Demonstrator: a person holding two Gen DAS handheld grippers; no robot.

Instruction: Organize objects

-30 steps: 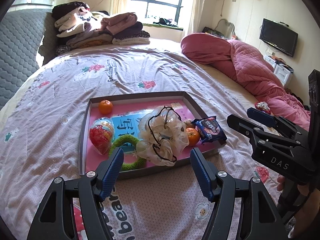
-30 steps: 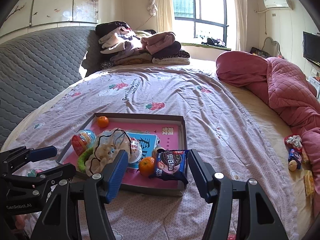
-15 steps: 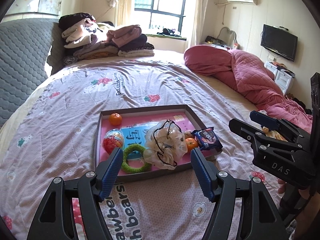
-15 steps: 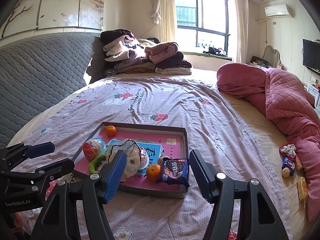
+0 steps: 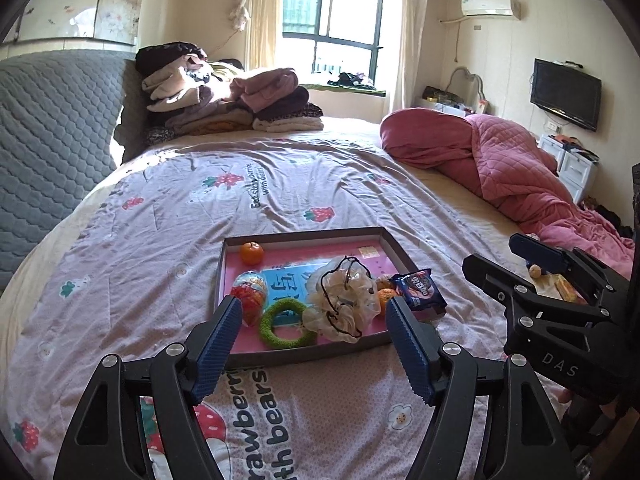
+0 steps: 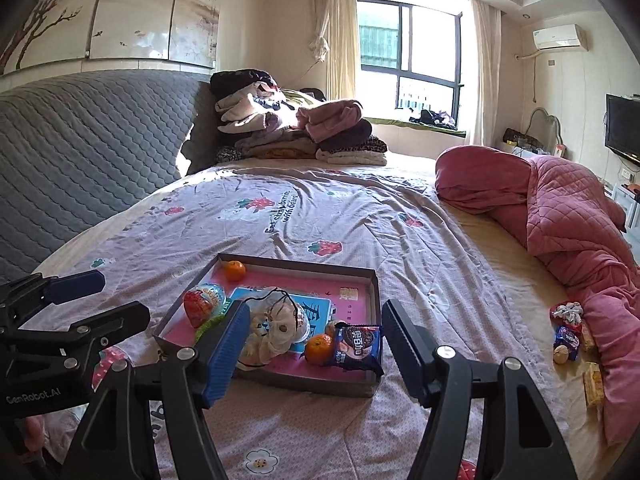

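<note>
1. A shallow dark-rimmed tray [image 5: 308,350] with a pink floor lies flat on the strawberry-print sheet [image 5: 168,216] of the bed, near its front edge.
2. Left to right in the tray, seen from the left wrist: a red-and-white egg-shaped packet [image 5: 250,294], a green ring [image 5: 283,329] just beside it, an orange [image 5: 252,253] alone at the far left corner, and a blue printed card [image 5: 290,280] lying flat in the middle.
3. A cream mesh pouch [image 5: 344,306] with a black cord sits on the card; its lower edge touches the ring.
4. A second orange [image 5: 385,295] sits right of the pouch, touching a dark blue snack pack [image 5: 418,290] that leans on the tray's right rim.
5. The left gripper [image 5: 314,338] hangs above the sheet in front of the tray, jaws spread wide, holding and touching nothing.
6. The right gripper [image 6: 312,350] is likewise released, jaws wide apart, short of the tray's near rim and clear of everything.
7. Far right, loose snacks [image 6: 568,342] lie on the sheet against a pink quilt [image 6: 568,216], well apart from the tray.
</note>
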